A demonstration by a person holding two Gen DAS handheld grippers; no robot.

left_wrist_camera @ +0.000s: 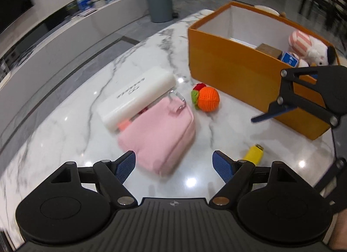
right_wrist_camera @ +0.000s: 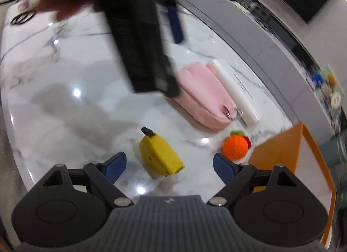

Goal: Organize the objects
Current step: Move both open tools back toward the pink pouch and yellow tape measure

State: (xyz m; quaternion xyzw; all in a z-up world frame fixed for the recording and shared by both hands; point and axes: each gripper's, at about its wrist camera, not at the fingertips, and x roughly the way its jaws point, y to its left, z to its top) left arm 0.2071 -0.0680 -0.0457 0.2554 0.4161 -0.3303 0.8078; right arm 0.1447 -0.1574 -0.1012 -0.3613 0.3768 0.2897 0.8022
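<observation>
Right hand-held gripper (right_wrist_camera: 169,166) (agape) above yellow case (right_wrist_camera: 160,156)

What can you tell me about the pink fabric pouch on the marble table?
The soft pink fabric pouch is a padded, rounded-rectangle case lying flat on the white marble table. A metal zipper pull and ring sits at its end towards the orange box, and it looks zipped shut. One long side lies against the white plastic case. Neither gripper touches it; the open left gripper points at its near end.

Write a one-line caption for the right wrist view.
Open right gripper hovers over yellow gadget on marble table, near orange box.
</observation>
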